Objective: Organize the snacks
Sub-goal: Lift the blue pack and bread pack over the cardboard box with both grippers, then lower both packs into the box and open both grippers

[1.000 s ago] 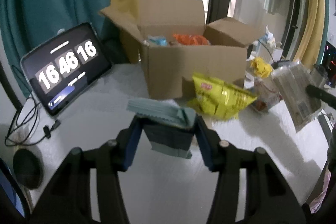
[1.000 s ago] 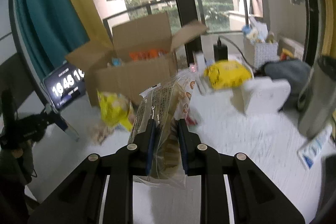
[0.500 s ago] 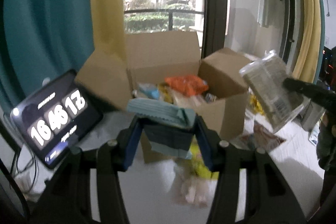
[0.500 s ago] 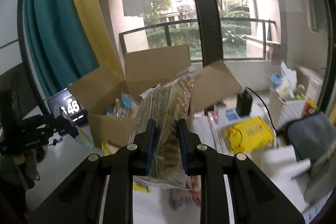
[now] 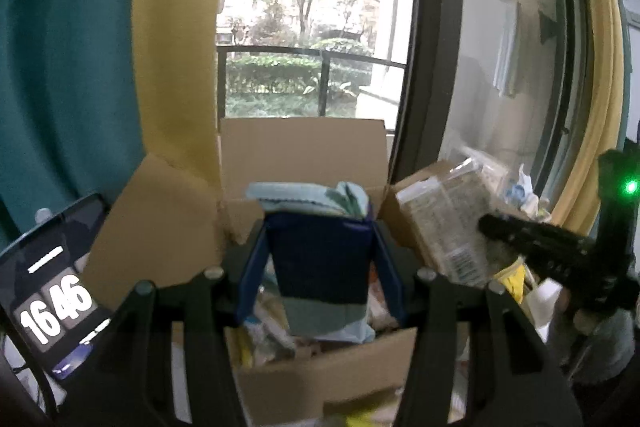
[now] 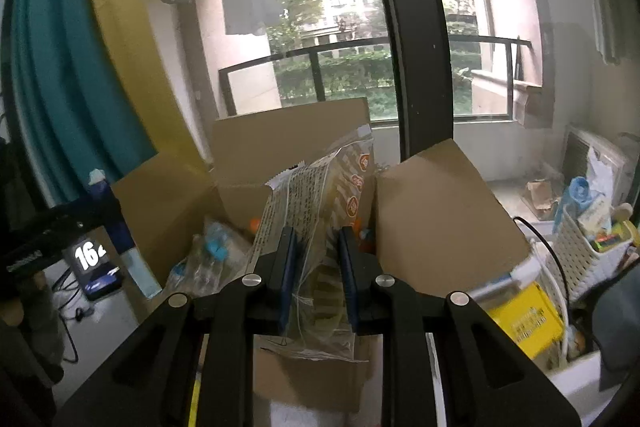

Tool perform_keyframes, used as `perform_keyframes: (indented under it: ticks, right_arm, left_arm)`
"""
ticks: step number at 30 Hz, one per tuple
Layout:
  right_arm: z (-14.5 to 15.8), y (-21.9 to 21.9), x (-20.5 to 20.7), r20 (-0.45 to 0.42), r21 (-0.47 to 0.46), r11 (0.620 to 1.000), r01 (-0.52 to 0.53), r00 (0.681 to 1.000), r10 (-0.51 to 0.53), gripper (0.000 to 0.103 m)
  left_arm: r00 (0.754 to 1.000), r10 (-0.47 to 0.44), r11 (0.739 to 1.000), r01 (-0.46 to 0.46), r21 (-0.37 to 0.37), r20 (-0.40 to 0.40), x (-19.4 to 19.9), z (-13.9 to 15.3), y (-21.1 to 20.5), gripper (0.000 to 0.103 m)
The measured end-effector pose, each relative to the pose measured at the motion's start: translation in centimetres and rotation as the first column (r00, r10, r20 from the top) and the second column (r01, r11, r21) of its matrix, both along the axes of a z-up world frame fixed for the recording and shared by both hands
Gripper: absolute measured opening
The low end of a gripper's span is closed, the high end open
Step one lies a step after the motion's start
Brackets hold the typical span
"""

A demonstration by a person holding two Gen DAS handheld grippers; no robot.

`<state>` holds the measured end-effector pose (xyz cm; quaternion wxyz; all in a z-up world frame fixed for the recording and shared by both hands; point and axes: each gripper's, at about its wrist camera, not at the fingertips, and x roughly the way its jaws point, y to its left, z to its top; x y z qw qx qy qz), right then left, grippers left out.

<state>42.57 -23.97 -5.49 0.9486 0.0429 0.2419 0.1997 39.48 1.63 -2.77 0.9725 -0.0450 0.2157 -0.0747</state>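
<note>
By a balcony window stands an open cardboard box [image 5: 320, 379]. The left claw [image 5: 320, 267] grips a blue packet [image 5: 324, 259] over it; the right claw [image 6: 316, 279] clamps a clear biscuit bag [image 6: 316, 195]. Best lower each inside before letting go.

Matt brown cardboard box [image 5: 304, 155]; glossy clear plastic biscuit wrapper [image 6: 320, 203]; matt black plastic right gripper [image 6: 316, 283].

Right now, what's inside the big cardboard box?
The cardboard box holds clear wrapped snacks with blue bits and something orange. The clear biscuit packet in the right tool covers the middle; the bottom is hidden.
</note>
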Motion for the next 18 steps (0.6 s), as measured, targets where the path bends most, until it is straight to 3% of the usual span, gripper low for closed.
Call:
perform_keyframes:
  ticks: [3, 6, 8, 10, 12, 13, 18]
  right_arm:
    - [-1.2, 0.4, 2.1, -0.031, -0.001, 1.000, 0.024, 0.999, -0.024, 0.023]
    - [-2.6, 1.1, 3.4, -0.078, -0.034, 0.999, 0.043, 0.996, -0.045, 0.023]
    - [-3.7, 1.5, 4.0, -0.115, -0.058, 0.997, 0.054, 0.992, -0.061, 0.024]
    - [-4.5, 1.7, 4.3, -0.131, -0.083, 0.994, 0.072, 0.988, -0.083, 0.030]
    - [-4.9, 1.6, 4.4, -0.147, -0.085, 0.994, 0.068, 0.986, -0.080, 0.039]
    - [-5.0, 1.5, 4.3, -0.153, -0.086, 0.994, 0.068, 0.985, -0.081, 0.046]
    - [-5.2, 1.5, 2.7, -0.164, -0.090, 0.995, 0.044, 0.985, -0.058, 0.054]
  left_arm:
    - [0.996, -0.002, 0.999, 0.005, 0.034, -0.088, 2.9, -1.9, -0.8, 0.052]
    - [0.986, -0.025, 1.000, 0.025, 0.001, -0.168, 5.0, -4.0, -0.9, 0.053]
    - [0.983, -0.028, 1.000, 0.028, -0.007, -0.181, 5.6, -4.6, -1.2, 0.056]
    - [0.979, -0.029, 1.000, 0.026, -0.016, -0.204, 6.2, -5.0, -1.2, 0.064]
    - [0.978, -0.023, 1.000, 0.021, -0.013, -0.206, 6.3, -5.0, -1.3, 0.080]
    - [0.979, -0.024, 1.000, 0.021, -0.020, -0.204, 6.2, -4.9, -1.3, 0.081]
    - [0.981, -0.044, 0.998, 0.036, -0.046, -0.191, 4.5, -3.7, -1.6, 0.085]
